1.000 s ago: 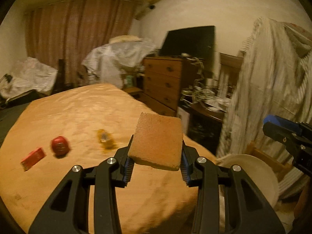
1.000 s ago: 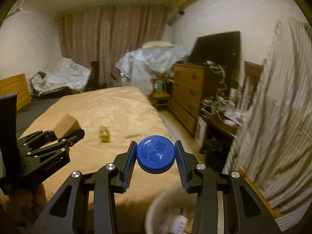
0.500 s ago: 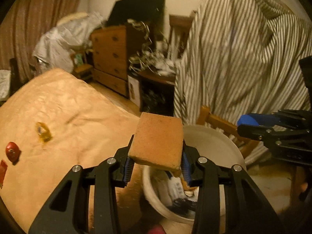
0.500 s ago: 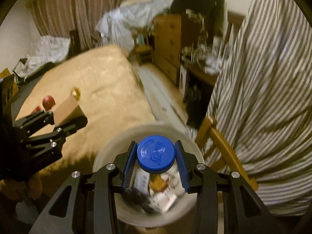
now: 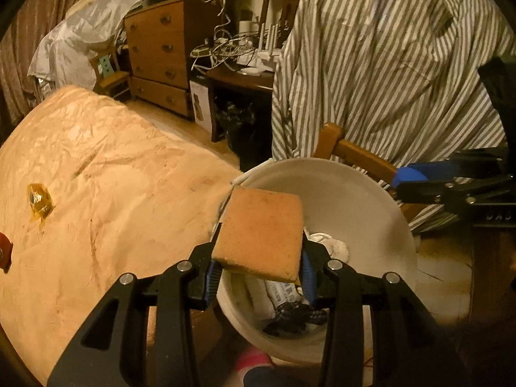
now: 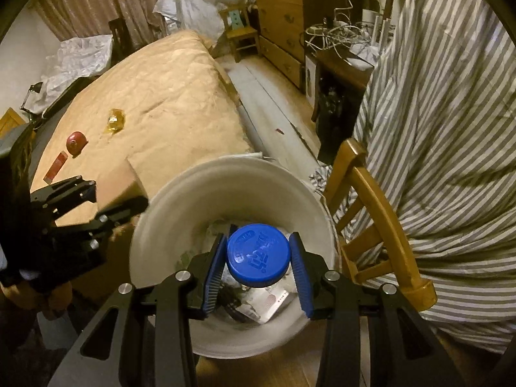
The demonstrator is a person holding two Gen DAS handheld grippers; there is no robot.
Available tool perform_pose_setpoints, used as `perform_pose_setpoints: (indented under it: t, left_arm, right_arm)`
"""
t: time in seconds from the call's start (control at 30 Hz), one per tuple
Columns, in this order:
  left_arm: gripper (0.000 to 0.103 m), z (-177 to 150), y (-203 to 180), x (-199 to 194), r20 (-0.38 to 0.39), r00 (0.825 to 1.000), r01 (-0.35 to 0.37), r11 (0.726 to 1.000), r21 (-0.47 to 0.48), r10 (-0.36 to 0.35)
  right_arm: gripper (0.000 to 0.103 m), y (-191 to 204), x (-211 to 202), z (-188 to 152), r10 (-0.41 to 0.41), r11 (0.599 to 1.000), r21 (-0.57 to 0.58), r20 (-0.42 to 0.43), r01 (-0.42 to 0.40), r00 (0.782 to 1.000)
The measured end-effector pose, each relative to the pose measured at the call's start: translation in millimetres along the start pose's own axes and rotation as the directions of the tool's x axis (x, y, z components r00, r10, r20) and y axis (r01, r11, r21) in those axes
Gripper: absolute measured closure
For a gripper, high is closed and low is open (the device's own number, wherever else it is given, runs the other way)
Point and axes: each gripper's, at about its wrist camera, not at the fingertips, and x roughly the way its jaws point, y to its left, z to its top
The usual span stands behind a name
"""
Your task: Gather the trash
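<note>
Left gripper (image 5: 259, 259): clamped on a flat tan square piece (image 5: 260, 232), which looks like cardboard or a sponge; the blue pads press on its two side edges.
Square piece: held over the near left rim of the bin, tilted with its broad face toward the camera. In the right wrist view it shows at the left (image 6: 117, 185), beside the bin's rim.
Right gripper (image 6: 258, 259): closed on a round blue cap (image 6: 258, 254), with a pad on either side of it.
Blue cap: held flat, face up, above the middle of the bin's opening; raised lettering on its top is too blurred to read. In the left wrist view only its edge (image 5: 409, 174) shows at the right gripper's tip.
Bin (image 6: 180, 213): a round white bucket on the floor, between the bed and a wooden chair (image 6: 377, 213).
Inside the bin: mixed rubbish, including white paper or tissue (image 5: 332, 245), a printed wrapper (image 6: 269, 304) and something dark; the rest is too jumbled to tell.
Bed (image 5: 113, 174): covered by a wrinkled tan sheet, its corner just beside the bin.
Still on the bed: a crumpled yellow wrapper (image 6: 116, 121), a red round thing (image 6: 76, 142) and a small red flat packet (image 6: 55, 166), all well apart from the bin.
Chair: draped with a grey striped cloth (image 6: 445, 129).
Background: a wooden dresser (image 5: 158, 54) and a dark table with tangled cables (image 5: 222, 48).
</note>
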Motion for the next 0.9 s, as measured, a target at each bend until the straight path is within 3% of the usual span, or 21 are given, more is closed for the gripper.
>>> perform_pose_setpoints:
  t: [0.47,0.5,0.53,0.57,0.9]
  left_arm:
    - [0.063,0.0,-4.4,6.3,-0.011,1.0,0.004,1.0,0.027,-0.004]
    - [0.05,0.1,-5.4,6.6,-0.014,1.0,0.003,1.0,0.028,-0.003]
    - [0.03,-0.4,-4.5,6.5,-0.01,1.0,-0.002,1.0,0.029,0.002]
    - [0.024,-1.1,-4.0,5.4,0.003,1.0,-0.016,0.999,0.03,0.016]
    - [0.022,-3.1,0.0,1.7,0.012,1.0,-0.021,1.0,0.012,0.021]
  right_arm:
    - [0.062,-8.4,10.9,-2.4,0.025,1.0,0.017,-0.01,-0.025,1.0]
    - [0.061,-8.2,11.4,-2.8,0.031,0.999,0.018,-0.009,-0.031,0.999]
    - [0.058,-8.2,12.1,-2.7,0.044,0.999,0.023,-0.009,-0.044,0.999]
    - [0.052,-8.6,12.5,-3.4,0.047,0.999,0.026,-0.007,-0.047,0.999]
    - [0.051,-1.7,5.1,-6.7,0.07,0.997,0.037,0.031,-0.071,0.997]
